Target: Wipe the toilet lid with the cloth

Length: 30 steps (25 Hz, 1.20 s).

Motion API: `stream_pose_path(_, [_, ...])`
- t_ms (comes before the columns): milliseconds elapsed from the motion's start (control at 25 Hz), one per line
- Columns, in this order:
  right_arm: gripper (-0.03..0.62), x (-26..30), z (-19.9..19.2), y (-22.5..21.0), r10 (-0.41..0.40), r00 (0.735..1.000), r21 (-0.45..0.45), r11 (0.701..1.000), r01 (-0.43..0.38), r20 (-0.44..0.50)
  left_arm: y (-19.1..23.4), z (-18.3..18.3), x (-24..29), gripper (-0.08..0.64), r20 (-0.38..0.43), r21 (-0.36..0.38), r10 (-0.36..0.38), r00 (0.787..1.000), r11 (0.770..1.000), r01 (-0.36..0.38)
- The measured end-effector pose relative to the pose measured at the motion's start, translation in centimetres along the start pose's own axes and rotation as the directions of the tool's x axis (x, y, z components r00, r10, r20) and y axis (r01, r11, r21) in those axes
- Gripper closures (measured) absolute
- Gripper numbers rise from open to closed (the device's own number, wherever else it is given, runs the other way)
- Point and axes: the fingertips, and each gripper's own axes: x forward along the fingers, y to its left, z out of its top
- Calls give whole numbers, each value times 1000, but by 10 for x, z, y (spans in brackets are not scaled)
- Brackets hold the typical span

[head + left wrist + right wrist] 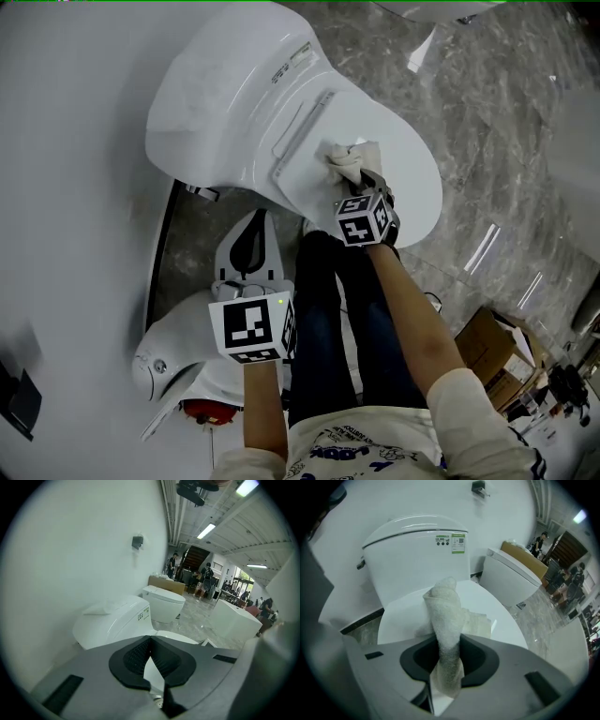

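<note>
Nearest us, the person's legs in dark jeans stand right at the front of the toilet, both forearms reaching out. The left tongs hang back on the left, well apart from the action, over the gap beside the bowl. In the left gripper view those tongs have their tips together, and nothing sits between them.

Now the working side: the right tongs are out over the toilet lid, and in the right gripper view they are clamped on the cloth. The cream, fluffy cloth stands up out of the pads in a twisted roll, with the rest of it bunched flat on the lid just past the tips. From the head view the cloth lies on the lid's rear part, close to the hinge line. The lid itself is closed, white and glossy.

Behind it rises the tank, with a small sticker near its top edge, set against the white wall.

Further off, a second toilet stands on the grey marbled floor. Beyond that, the left gripper view shows people in a bright hall, too small to make out.
</note>
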Motion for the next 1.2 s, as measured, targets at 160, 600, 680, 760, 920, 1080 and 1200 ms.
stream_pose_path(160, [494,5,19,10,20,1000,-26,999,-20,13,11,0,-1,557,5,-15,19,1000,1000,-19])
stream_pose_path(600, [494,14,50,34,48,998,-62,997,-46,39,32,-5,-8,557,8,-44,53,999,998,-52])
stream_pose_path(680, [494,16,56,41,61,997,-78,995,-57,46,35,-7,-10,557,5,-49,57,998,997,-57])
stream_pose_path(760, [494,16,61,50,72,996,-96,993,-66,53,38,-9,-11,557,3,-53,64,998,997,-63])
stream_pose_path(920, [494,17,69,66,88,994,-120,990,-80,69,47,-10,-16,557,4,-61,84,996,995,-84])
stream_pose_path(1080, [494,16,72,80,109,991,-145,985,-97,79,55,-12,-20,557,6,-66,106,994,992,-106])
stream_pose_path(1200, [494,14,73,94,143,987,-176,976,-128,79,60,-13,-23,557,10,-73,119,993,990,-118])
